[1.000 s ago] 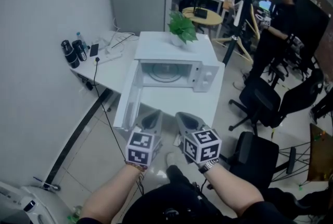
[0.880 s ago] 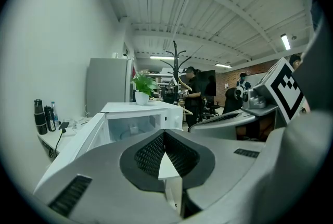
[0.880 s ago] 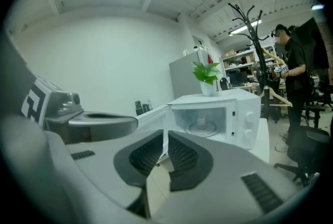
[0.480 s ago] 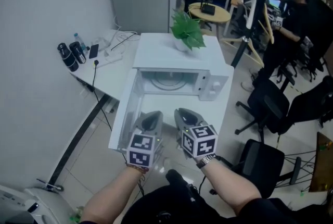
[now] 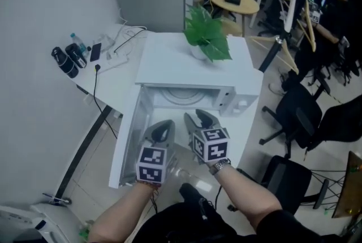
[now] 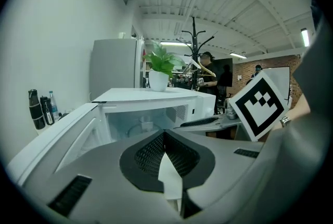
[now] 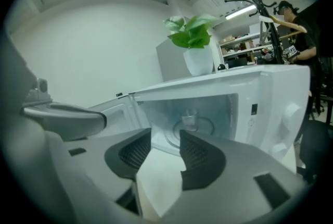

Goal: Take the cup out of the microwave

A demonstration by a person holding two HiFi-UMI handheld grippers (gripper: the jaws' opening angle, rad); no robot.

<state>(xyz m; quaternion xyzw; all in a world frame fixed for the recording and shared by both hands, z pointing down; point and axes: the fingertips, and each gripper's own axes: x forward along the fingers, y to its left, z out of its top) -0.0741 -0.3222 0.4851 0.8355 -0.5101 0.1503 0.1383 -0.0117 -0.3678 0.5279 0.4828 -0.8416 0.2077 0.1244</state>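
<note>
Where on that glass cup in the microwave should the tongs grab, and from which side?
Its side walls, about mid-height, a pad on each side. The cup stands upright on the turntable, and the microwave is open only at the front, so come straight in there. The right tongs, whose jaws have just been opening with nothing between them, face it.

Grey left claw [image 5: 163, 126] and right claw [image 5: 202, 118], dark ribbed pads [image 7: 201, 157], each backed by a white cube [image 5: 151, 164] with black square markers. The right's jaws have just been opening, empty. Behind it a watch [image 5: 220, 165]; behind the left, a wristband [image 5: 147, 182]. Dark sleeve [image 5: 285, 228].
</note>
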